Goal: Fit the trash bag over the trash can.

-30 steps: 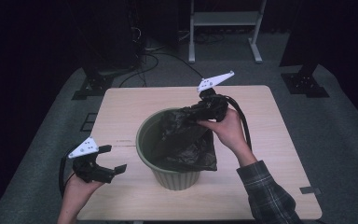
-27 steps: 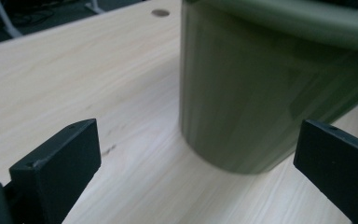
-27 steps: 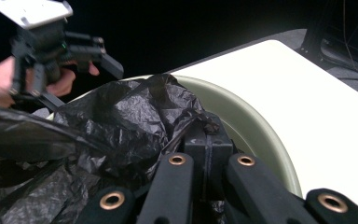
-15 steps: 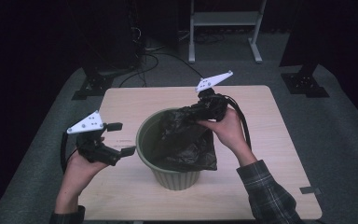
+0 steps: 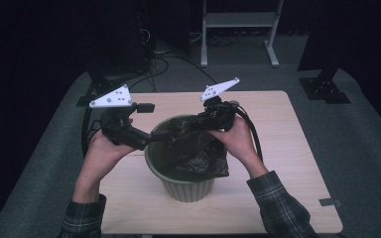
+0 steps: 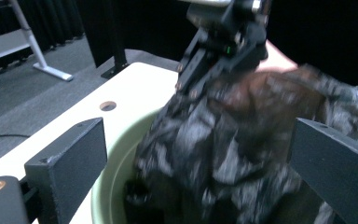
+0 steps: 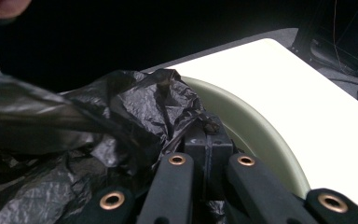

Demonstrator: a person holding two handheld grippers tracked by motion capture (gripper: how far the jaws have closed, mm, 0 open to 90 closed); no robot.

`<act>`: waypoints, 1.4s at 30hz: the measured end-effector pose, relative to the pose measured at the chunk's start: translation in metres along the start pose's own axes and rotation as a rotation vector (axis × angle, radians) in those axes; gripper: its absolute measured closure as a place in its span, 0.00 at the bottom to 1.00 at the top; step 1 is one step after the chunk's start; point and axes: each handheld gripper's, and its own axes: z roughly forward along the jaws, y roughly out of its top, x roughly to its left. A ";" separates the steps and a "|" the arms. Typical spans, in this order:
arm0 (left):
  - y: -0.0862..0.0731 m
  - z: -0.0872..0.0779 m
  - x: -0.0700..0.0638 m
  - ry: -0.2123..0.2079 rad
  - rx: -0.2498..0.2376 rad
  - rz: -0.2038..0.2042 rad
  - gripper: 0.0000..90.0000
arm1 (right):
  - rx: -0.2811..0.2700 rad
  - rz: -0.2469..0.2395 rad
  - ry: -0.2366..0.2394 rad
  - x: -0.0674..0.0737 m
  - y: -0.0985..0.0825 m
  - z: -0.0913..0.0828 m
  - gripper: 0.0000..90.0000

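Right hand-held gripper (image 5: 202, 120): jaws together, clamped on a fold of the black bag (image 5: 198, 151) at the far right rim of the bin (image 5: 186, 186). In the right gripper view, pinched plastic bunched at the jaw tips, just inside the rim; rest of bag crumpled to the left.

Left hand-held gripper (image 5: 151, 123): jaws apart, nothing between the pads, held above the bin's left rim and pointing toward the bag. In the left gripper view, bag (image 6: 223, 140) straight ahead between the open jaws, not touched; beyond it the right hand-held gripper (image 6: 186, 86) biting the plastic's upper edge.

Bag: half inside the bin, one side draped over the near right wall.

Bin: green, upright, mid-desk (image 5: 287, 163). Cables trailing off behind both hands. Metal stand (image 5: 238, 22) on the floor past the desk.
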 end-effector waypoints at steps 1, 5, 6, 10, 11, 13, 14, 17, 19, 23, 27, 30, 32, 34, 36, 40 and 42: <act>0.003 0.001 0.000 -0.004 0.001 -0.001 0.04 | 0.005 -0.002 -0.010 0.002 0.000 0.003 1.00; 0.011 0.006 0.001 -0.015 0.002 -0.002 0.04 | 0.018 -0.010 -0.020 0.005 -0.001 0.009 1.00; 0.013 0.007 0.001 -0.016 -0.001 -0.004 0.04 | 0.021 -0.012 -0.025 0.006 -0.001 0.010 1.00; 0.023 0.010 0.001 -0.022 0.004 -0.001 0.04 | 0.018 -0.019 -0.023 0.009 0.001 0.012 1.00; 0.025 0.011 0.001 -0.023 0.006 0.000 0.04 | 0.019 -0.020 -0.020 0.009 0.001 0.013 1.00; 0.029 0.014 0.001 -0.025 0.016 -0.002 0.04 | 0.018 -0.020 -0.019 0.009 0.001 0.015 1.00; 0.031 0.017 0.001 -0.026 0.020 -0.005 0.04 | 0.018 -0.020 -0.019 0.009 0.001 0.015 1.00; 0.033 0.024 0.002 -0.030 0.044 -0.008 0.05 | 0.022 -0.024 -0.019 0.010 0.001 0.016 1.00; 0.033 0.028 0.003 -0.036 0.051 -0.016 0.05 | 0.021 -0.021 -0.017 0.011 0.002 0.016 1.00; 0.030 0.035 0.005 -0.050 0.094 -0.028 0.16 | 0.008 -0.021 -0.013 0.010 0.001 0.014 1.00; 0.022 0.042 0.007 -0.083 0.145 -0.034 0.26 | -0.005 -0.019 -0.010 0.010 0.002 0.011 1.00; 0.014 0.045 0.009 -0.115 0.179 -0.044 0.43 | -0.022 -0.015 -0.011 0.008 0.002 0.006 1.00; 0.009 0.047 0.011 -0.125 0.209 -0.043 0.54 | -0.029 -0.013 -0.010 0.008 0.002 0.004 1.00; 0.004 0.047 0.012 -0.134 0.239 -0.051 0.61 | -0.040 -0.010 -0.012 0.007 0.002 0.002 0.99; -0.001 0.047 0.014 -0.148 0.270 -0.049 0.86 | -0.056 -0.011 -0.015 0.007 0.002 -0.002 0.93; -0.009 0.043 0.019 -0.131 0.275 -0.068 1.00 | -0.071 -0.008 -0.017 0.006 0.001 -0.007 0.81; -0.012 0.039 0.022 -0.118 0.266 -0.079 1.00 | -0.076 -0.006 -0.024 0.006 0.001 -0.013 0.78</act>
